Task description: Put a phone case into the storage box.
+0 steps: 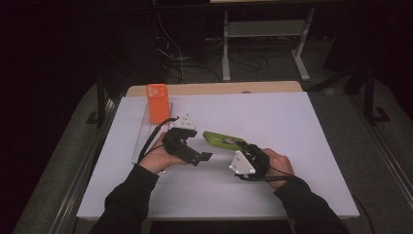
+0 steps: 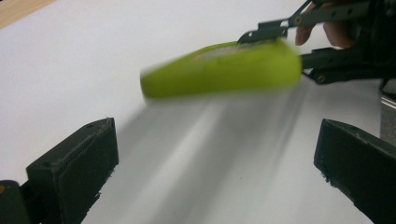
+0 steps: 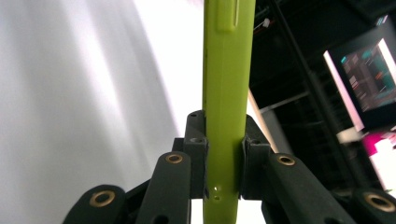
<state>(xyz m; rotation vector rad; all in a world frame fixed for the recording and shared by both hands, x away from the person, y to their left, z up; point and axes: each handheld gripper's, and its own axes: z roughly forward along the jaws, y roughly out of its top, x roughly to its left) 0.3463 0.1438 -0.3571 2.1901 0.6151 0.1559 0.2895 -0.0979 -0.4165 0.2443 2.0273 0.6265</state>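
High view: the green phone case (image 1: 223, 140) sits near the middle of the white table (image 1: 292, 126), clamped at its four o'clock end by the right gripper (image 1: 242, 148). At its nine o'clock, just apart, the left gripper (image 1: 202, 157) gapes wide with nothing between its jaws. An orange phone case (image 1: 157, 103) stands at ten o'clock in a clear holder (image 1: 141, 136).

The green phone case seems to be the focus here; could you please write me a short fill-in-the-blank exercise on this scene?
1. The green case is clamped in the ____ gripper.
2. The left gripper has its jaws ____.
3. The case standing in the clear tray is ____ in colour.

Missing words: right; open; orange
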